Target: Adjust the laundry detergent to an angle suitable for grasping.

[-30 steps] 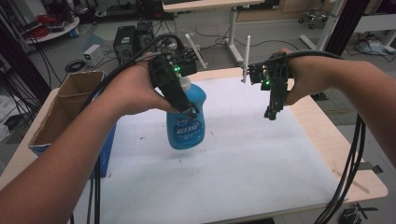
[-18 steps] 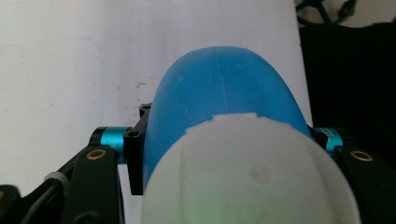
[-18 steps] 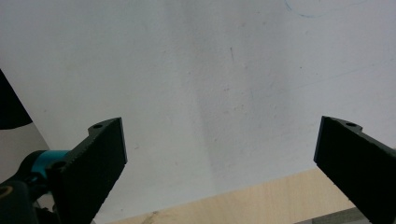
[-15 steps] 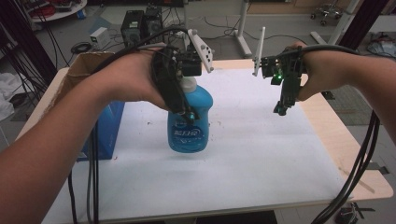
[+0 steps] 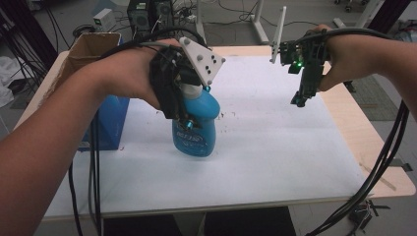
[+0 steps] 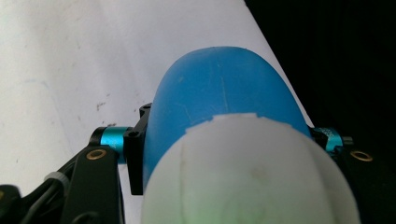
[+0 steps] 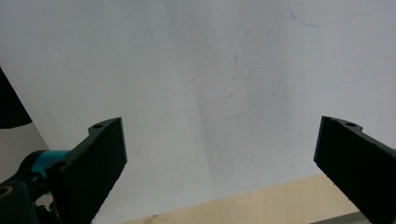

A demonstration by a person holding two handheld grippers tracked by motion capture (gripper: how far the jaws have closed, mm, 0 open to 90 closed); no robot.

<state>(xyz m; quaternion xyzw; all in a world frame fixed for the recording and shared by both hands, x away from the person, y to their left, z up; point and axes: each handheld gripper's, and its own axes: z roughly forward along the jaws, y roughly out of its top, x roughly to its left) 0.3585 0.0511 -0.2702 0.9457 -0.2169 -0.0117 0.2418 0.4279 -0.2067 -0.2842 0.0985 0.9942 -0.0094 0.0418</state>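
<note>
**Left tongs clamp blue spray bottle as right tongs hang open over the desk**

At the far left of the high view, an open cardboard box [image 5: 86, 46] sits at the desk's edge, with a blue container [image 5: 110, 123] just below it against the desk's left side. Beside these, the left tongs [image 5: 184, 115] pinch a blue spray bottle [image 5: 194, 130] near its neck, the black jaws pressed against either side of the plastic. The bottle stands upright, its base on or just above the white desk [image 5: 265, 147], left of the middle; contact with the surface cannot be made out. In the left gripper view the bottle's blue shoulder [image 6: 224, 88] swells between the two jaws, its white cap [image 6: 252, 172] close to the lens and blurred. The grey three-cornered plate on the gripper tilts over the bottle's top.

To the right, well apart from the bottle, the right tongs [image 5: 301, 101] point down above the desk's far right part. The right gripper view shows their jaws spread wide, with nothing between them but the white surface [image 7: 210, 93] and a strip of the wooden rim [image 7: 261, 205] below.
</note>
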